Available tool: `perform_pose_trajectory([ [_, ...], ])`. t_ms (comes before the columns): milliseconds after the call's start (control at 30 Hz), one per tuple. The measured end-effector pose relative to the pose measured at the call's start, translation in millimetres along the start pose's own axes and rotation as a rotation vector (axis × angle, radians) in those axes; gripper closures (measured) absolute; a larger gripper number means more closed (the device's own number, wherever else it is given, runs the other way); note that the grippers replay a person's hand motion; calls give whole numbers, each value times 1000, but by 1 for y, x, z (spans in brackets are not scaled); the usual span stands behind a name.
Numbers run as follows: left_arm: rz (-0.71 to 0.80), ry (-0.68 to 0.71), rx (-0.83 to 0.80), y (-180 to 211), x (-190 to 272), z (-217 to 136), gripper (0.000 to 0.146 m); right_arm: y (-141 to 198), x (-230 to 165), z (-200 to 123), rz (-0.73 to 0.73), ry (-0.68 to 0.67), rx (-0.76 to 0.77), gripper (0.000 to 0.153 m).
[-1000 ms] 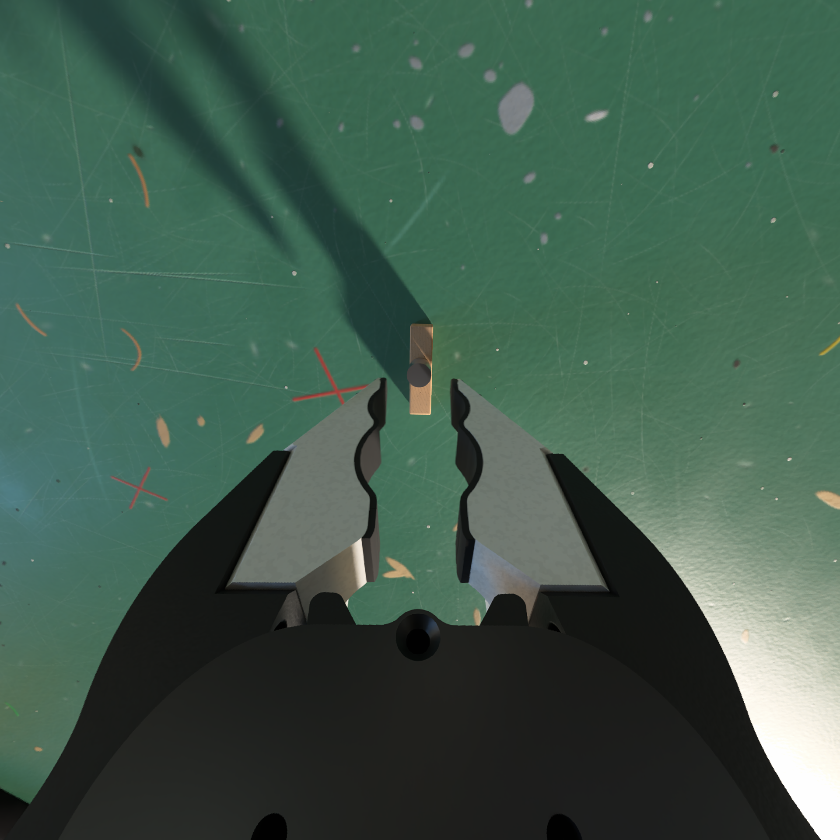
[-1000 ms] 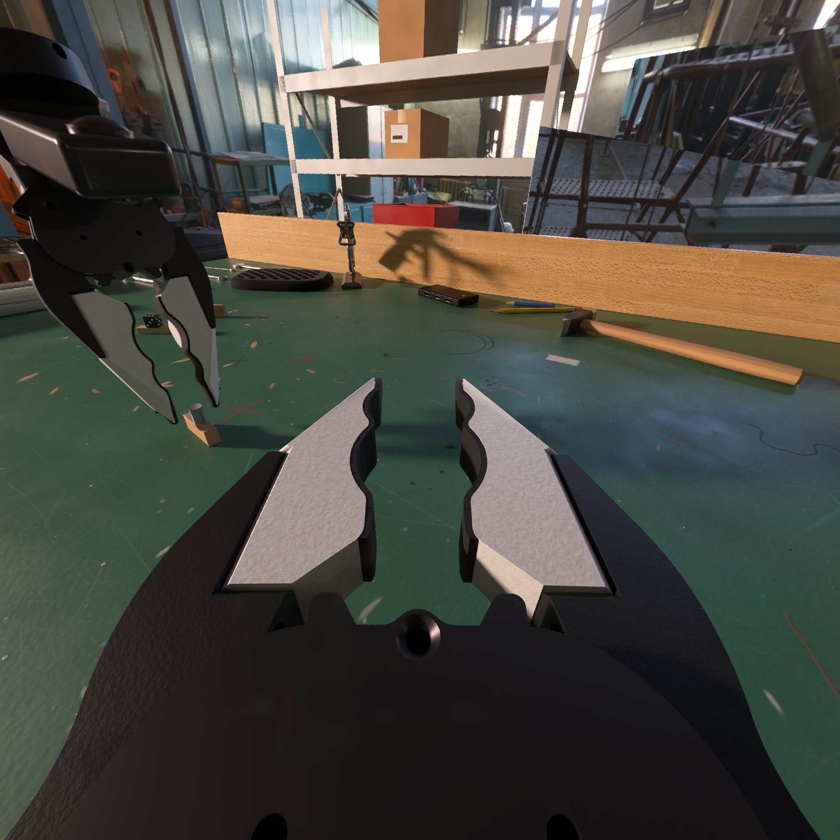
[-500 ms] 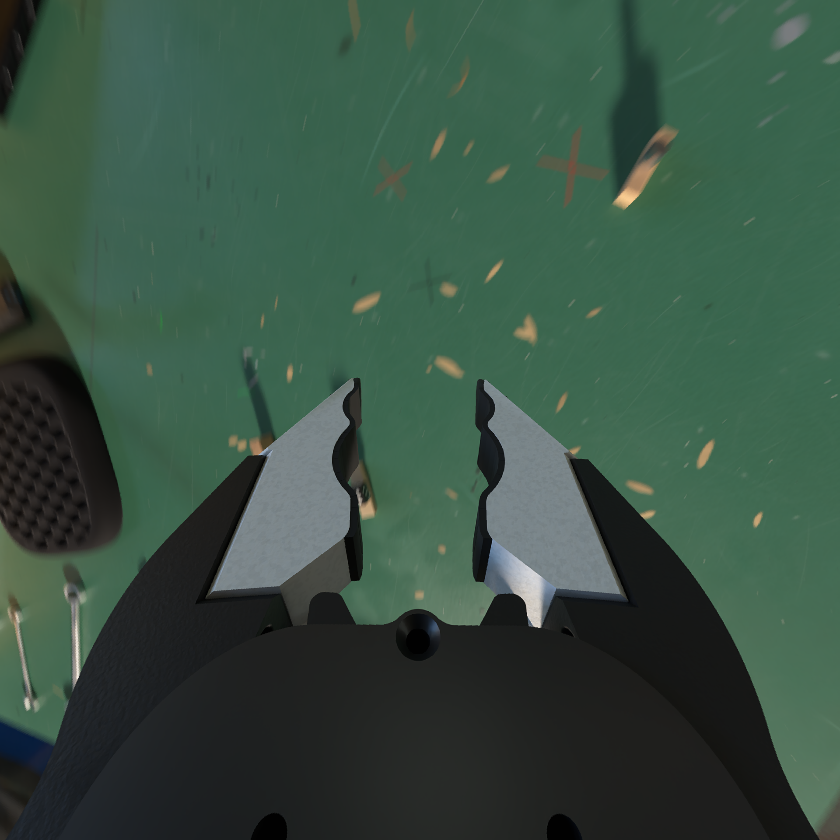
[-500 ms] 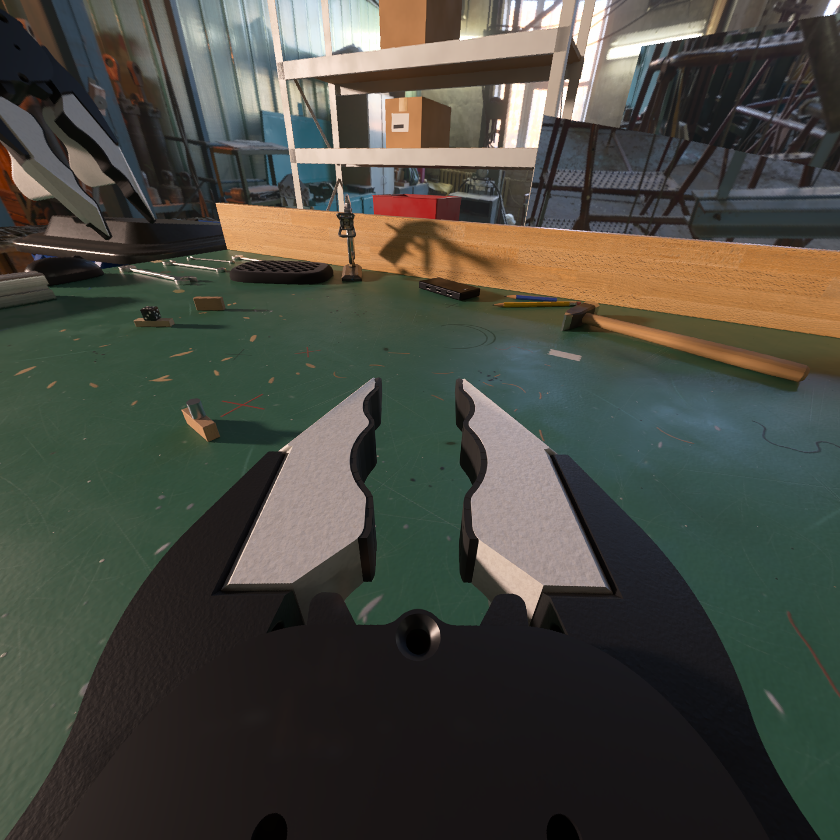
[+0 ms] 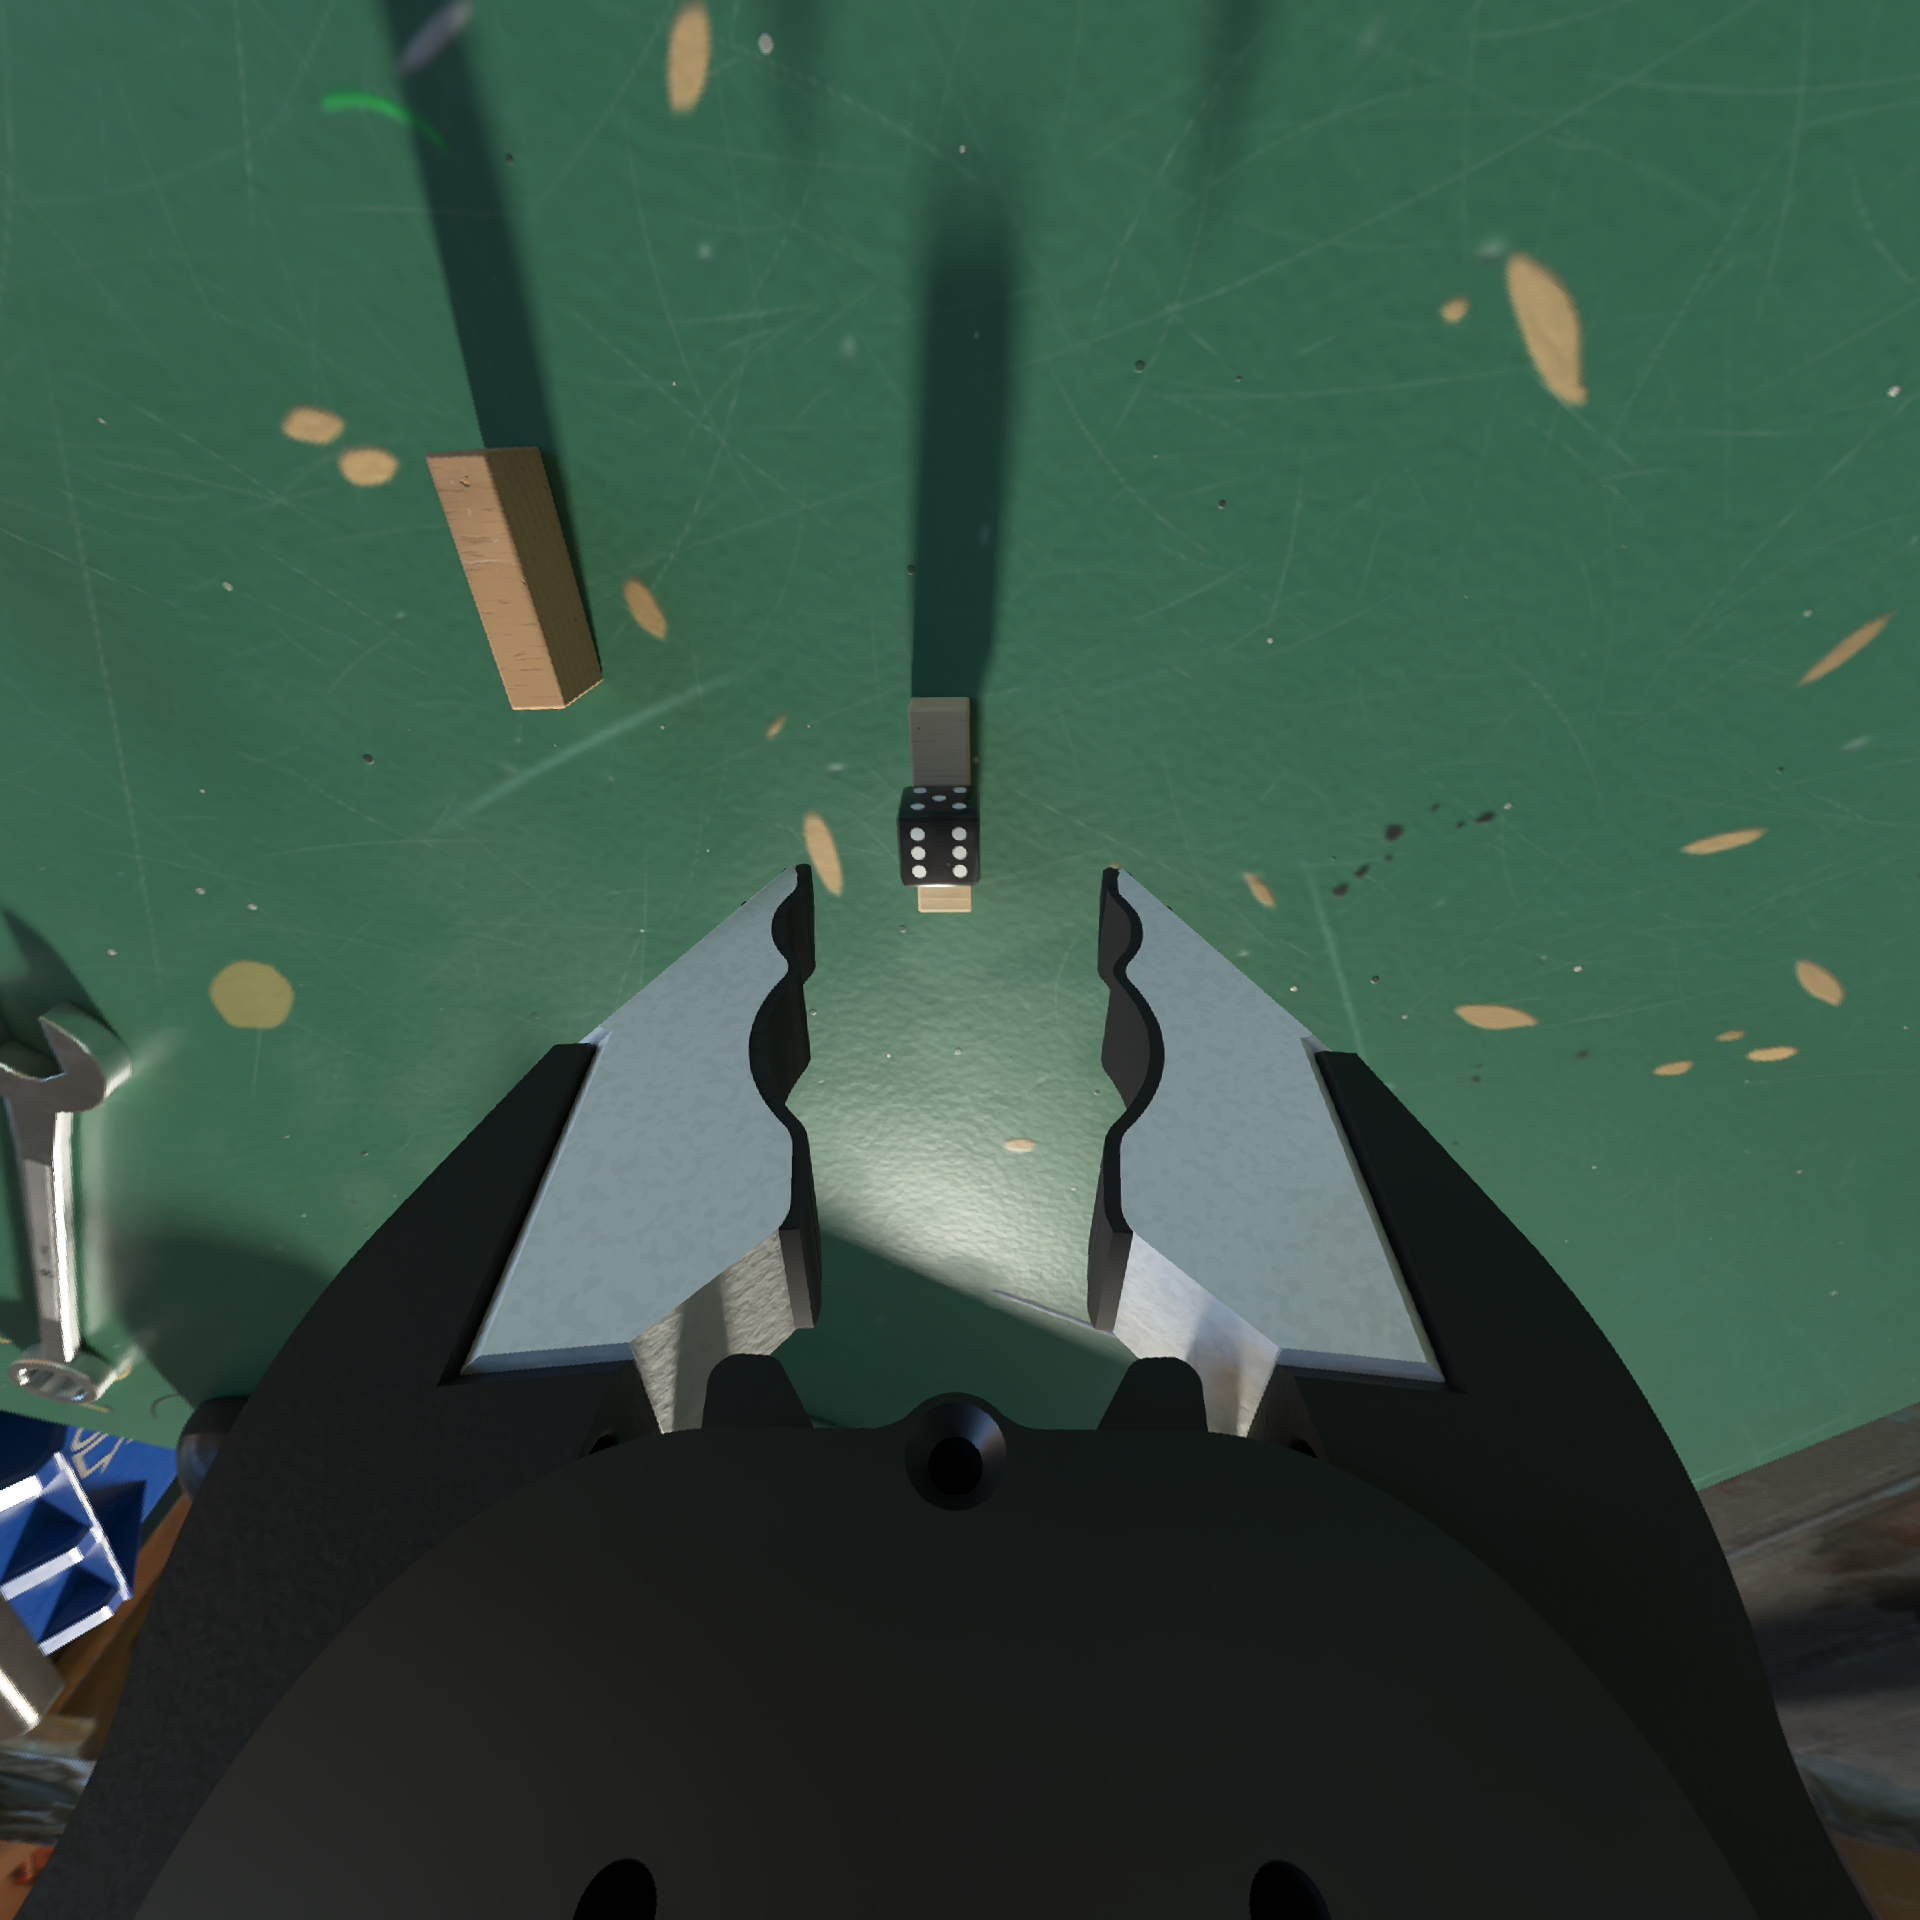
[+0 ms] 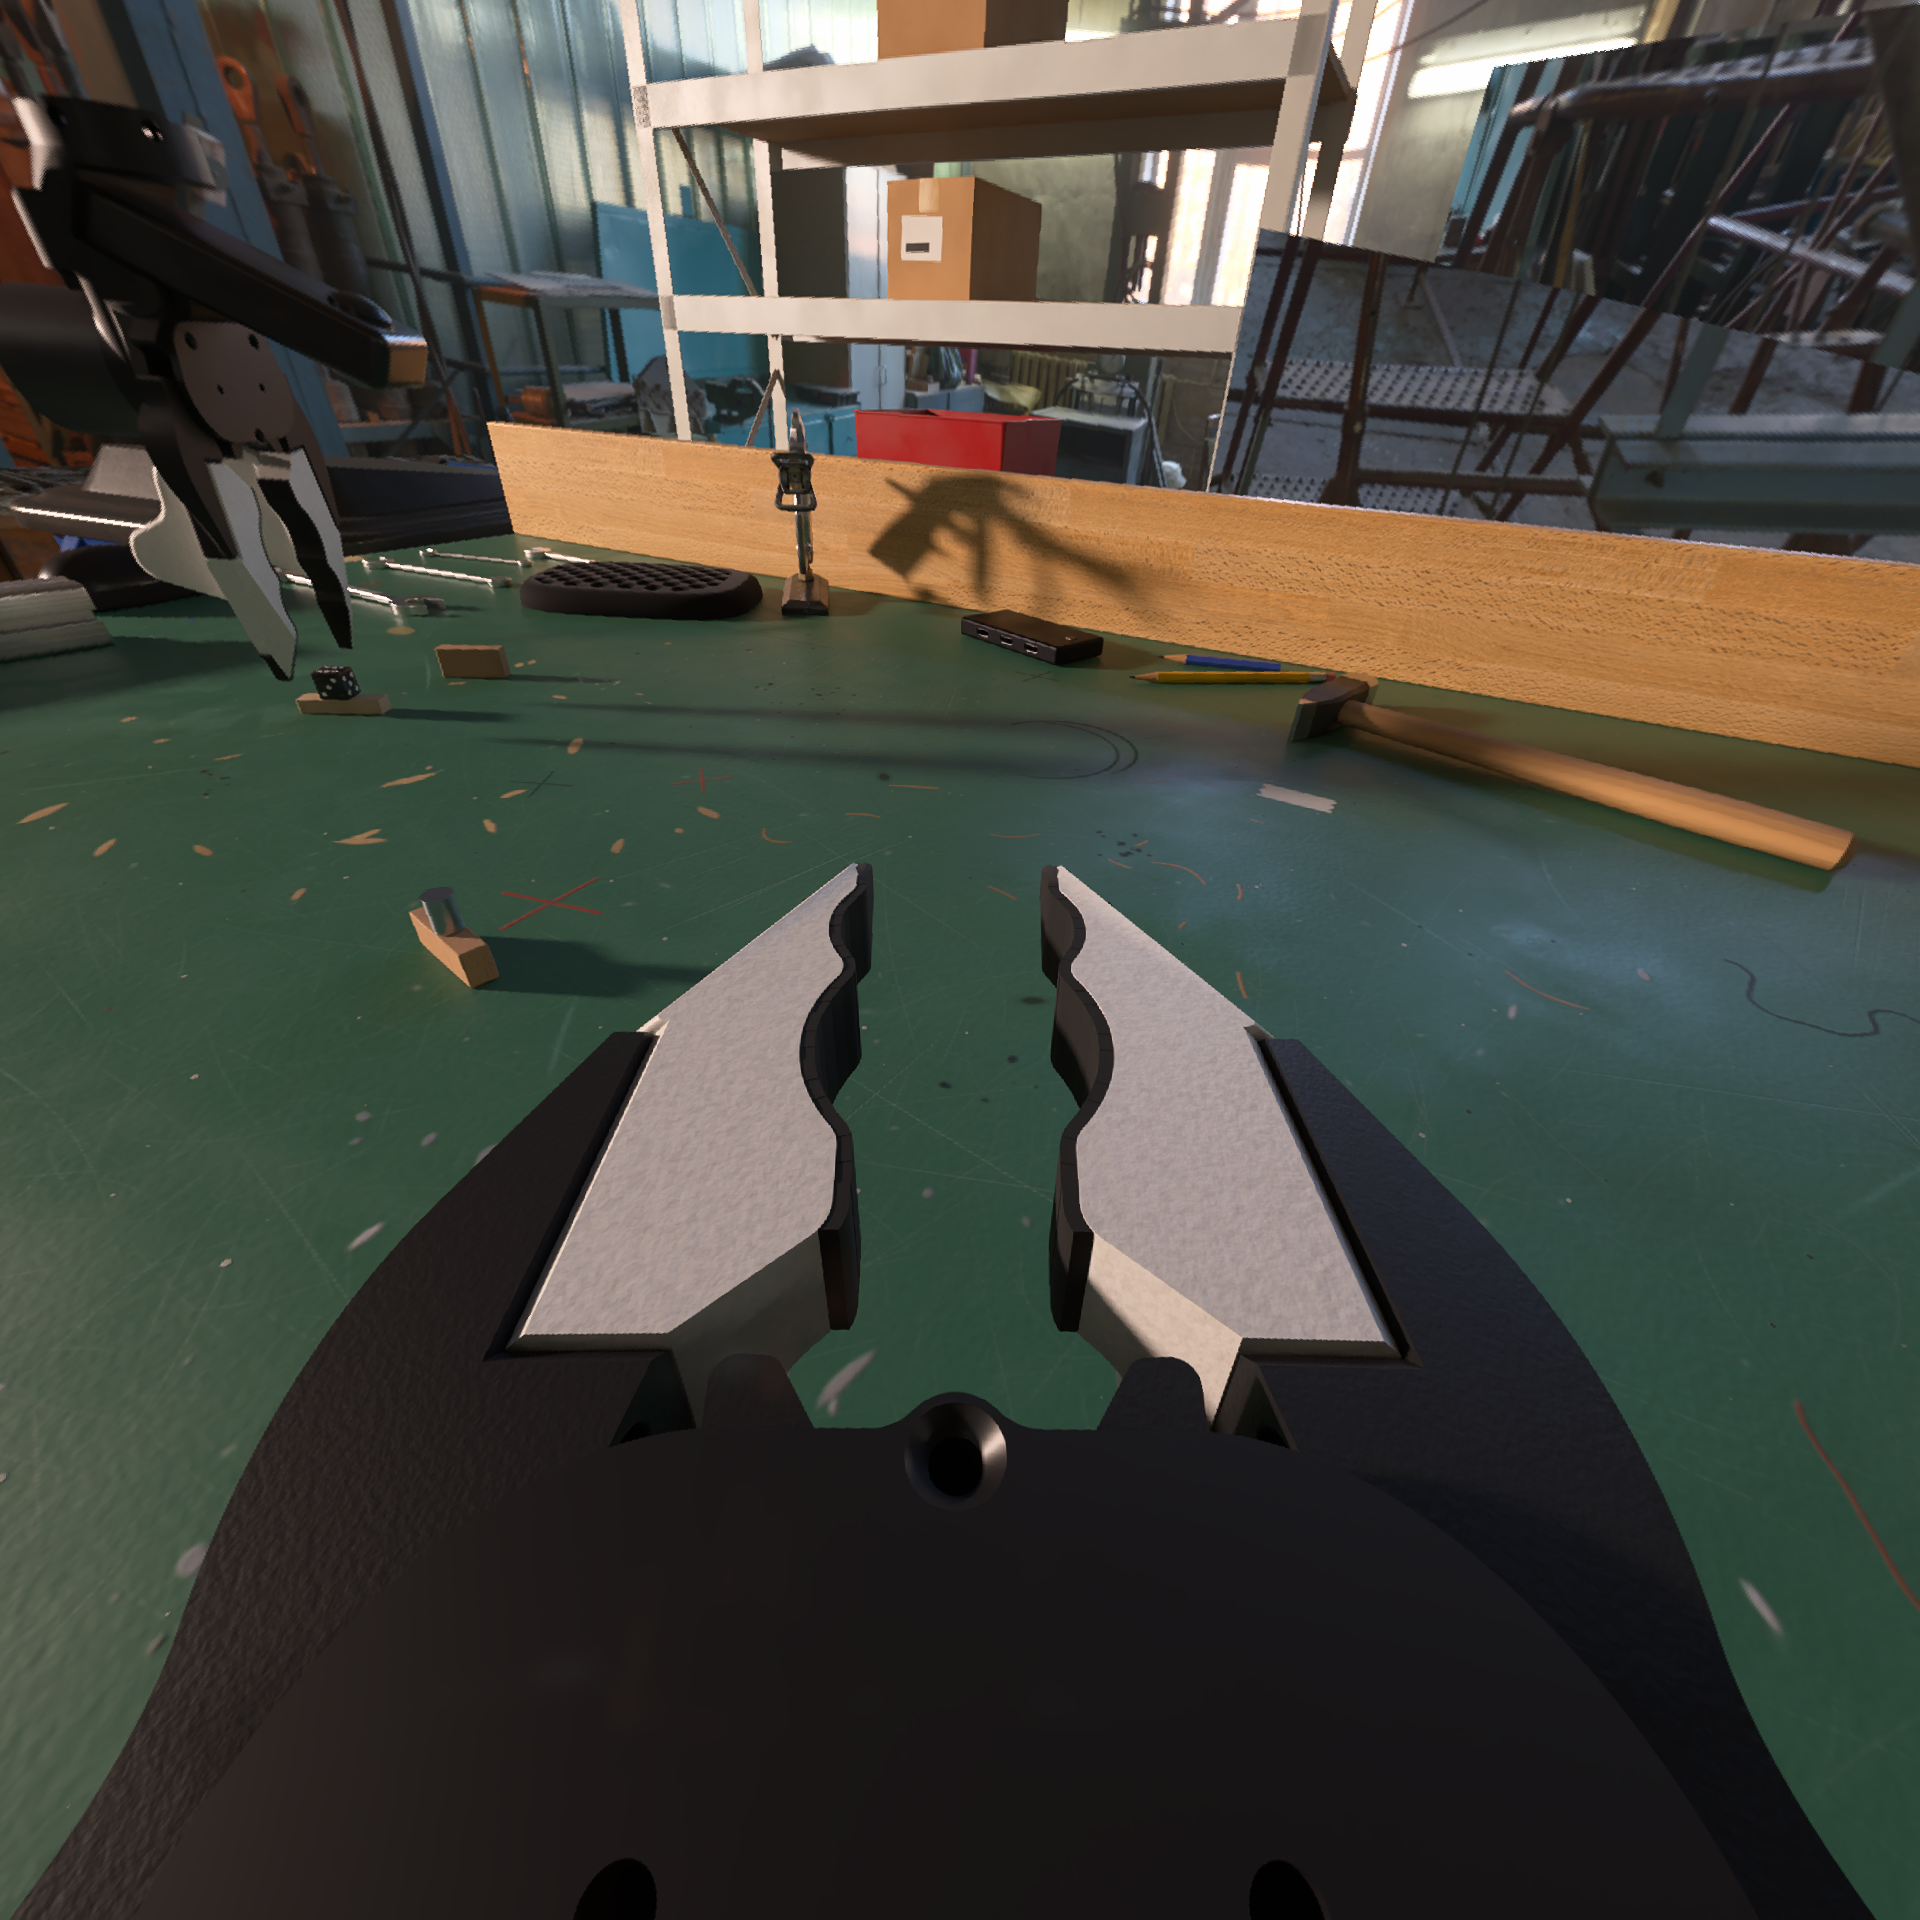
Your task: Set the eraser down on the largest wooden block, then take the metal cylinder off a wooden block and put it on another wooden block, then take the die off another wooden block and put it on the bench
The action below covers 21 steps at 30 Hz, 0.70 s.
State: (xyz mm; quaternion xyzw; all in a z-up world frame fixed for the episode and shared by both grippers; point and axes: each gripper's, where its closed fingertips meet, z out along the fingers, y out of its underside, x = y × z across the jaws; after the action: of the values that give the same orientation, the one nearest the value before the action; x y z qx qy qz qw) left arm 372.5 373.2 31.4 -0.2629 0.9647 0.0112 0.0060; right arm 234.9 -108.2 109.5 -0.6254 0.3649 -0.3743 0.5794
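A black die (image 5: 938,850) with white pips sits on a thin wooden block (image 5: 940,740). My left gripper (image 5: 955,878) is open and empty, pointing down just above the die. A thicker bare wooden block (image 5: 514,577) lies to the left. In the right wrist view the left gripper (image 6: 310,649) hangs over the die (image 6: 336,683) and its block (image 6: 343,705) at far left. The metal cylinder (image 6: 438,907) stands on another wooden block (image 6: 457,948), nearer. My right gripper (image 6: 956,883) is open and empty, low over the green bench. I see no eraser.
A wrench (image 5: 47,1143) lies left of the left gripper. A long wooden plank (image 6: 1351,613) runs along the back. A hammer (image 6: 1558,774), pencils (image 6: 1226,670), a black hub (image 6: 1029,636), a black grate (image 6: 639,590) and a clamp (image 6: 798,530) lie near it.
My left gripper has left the cylinder's block, swung away to the far left and come down over the die. Its jaws stand wider. My right gripper has not moved.
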Motion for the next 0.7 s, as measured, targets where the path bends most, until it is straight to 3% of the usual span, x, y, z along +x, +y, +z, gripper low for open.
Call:
perform_pose_trajectory([
  [367,-29,33,-20,4,-3,15,113,-1,1,-1,10,2,7,120],
  [467,-28,31,-26,5,-3,15,130,-1,1,-1,7,3,7,120],
  [600,1,16,-36,6,-5,6,130,0,2,-1,10,3,4,120],
  [700,6,-23,24,-4,-9,-21,130,0,1,0,7,4,1,120],
])
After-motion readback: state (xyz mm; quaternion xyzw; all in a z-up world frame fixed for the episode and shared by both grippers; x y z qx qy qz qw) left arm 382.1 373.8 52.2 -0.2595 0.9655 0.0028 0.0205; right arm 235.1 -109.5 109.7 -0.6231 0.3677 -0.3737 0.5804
